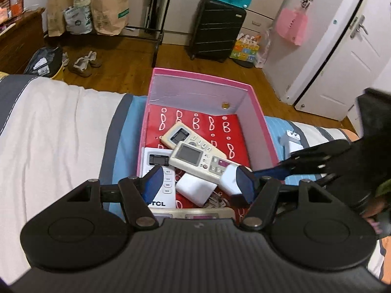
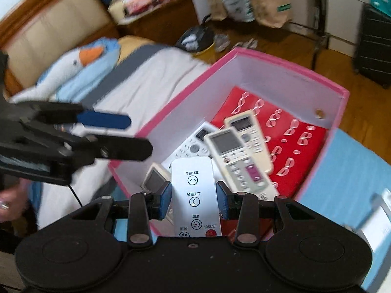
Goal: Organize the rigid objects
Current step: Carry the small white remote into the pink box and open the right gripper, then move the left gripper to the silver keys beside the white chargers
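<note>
A pink box (image 1: 265, 131) (image 2: 185, 90) lined with red patterned paper stands on the bed. Inside lie two beige remotes (image 1: 195, 156) (image 2: 234, 151), a white TCL remote (image 1: 158, 166) and a white adapter block (image 1: 195, 189). My left gripper (image 1: 199, 185) (image 2: 139, 135) hangs open over the box's near end with nothing between its pads. My right gripper (image 2: 194, 201) (image 1: 266, 172) is shut on a flat white remote (image 2: 193, 183) (image 1: 229, 178), held by its long edges above the box's near corner, close beside the left gripper.
The bed has a white, grey and blue striped sheet (image 1: 61, 127). A stuffed goose (image 2: 73, 66) lies near the headboard. A white device (image 1: 292, 141) (image 2: 376, 217) rests on the sheet right of the box. A black suitcase (image 1: 216, 29), bags and shoes stand on the wooden floor.
</note>
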Available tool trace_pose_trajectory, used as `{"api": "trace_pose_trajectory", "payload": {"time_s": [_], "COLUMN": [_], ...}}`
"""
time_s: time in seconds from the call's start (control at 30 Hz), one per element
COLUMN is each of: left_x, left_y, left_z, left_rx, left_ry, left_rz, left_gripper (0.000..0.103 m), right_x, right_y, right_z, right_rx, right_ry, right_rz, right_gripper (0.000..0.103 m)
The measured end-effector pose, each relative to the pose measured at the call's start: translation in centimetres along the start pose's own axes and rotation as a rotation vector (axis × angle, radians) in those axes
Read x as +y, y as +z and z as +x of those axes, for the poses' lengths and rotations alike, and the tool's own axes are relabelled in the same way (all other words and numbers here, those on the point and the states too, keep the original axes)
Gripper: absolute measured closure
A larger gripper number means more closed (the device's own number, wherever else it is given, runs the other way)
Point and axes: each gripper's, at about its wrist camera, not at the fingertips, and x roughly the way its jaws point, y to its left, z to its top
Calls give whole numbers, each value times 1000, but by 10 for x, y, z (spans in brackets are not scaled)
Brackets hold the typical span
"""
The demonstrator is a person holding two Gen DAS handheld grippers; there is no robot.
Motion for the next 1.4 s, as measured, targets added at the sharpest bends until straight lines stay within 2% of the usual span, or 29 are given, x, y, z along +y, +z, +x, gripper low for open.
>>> {"api": "trace_pose_trajectory", "payload": {"time_s": [0.1, 0.2, 0.23, 0.3, 0.43, 0.6, 0.9, 1.13, 1.4], "left_x": [2, 1, 1, 1, -5, -21, -91, -147, -198], "left_y": [-2, -3, -4, -4, -4, -6, -12, -11, 1], "left_z": [5, 9, 10, 13, 15, 15, 19, 31, 67], "left_rx": [11, 19, 22, 29, 32, 33, 11, 7, 95], "left_ry": [9, 14, 14, 17, 30, 35, -22, -44, -65], "left_rz": [-4, 2, 2, -1, 14, 43, 144, 207, 243], "left_gripper": [38, 38, 38, 38, 38, 38, 38, 38, 40], "right_x": [4, 3, 2, 1, -6, -23, -70, -93, -99], "right_y": [0, 0, -2, -4, -11, -36, -106, -141, -159], "right_z": [20, 28, 24, 13, -21, -81, -146, -144, -125], "right_rx": [28, 58, 42, -2, -91, -221, -339, -345, -330], "right_ry": [-60, -44, -55, -53, -31, -68, -205, -294, -372], "right_rz": [-89, -148, -153, -153, -99, -1, 119, 115, -23], "right_gripper": [58, 57, 57, 44, 44, 44, 44, 41, 41]}}
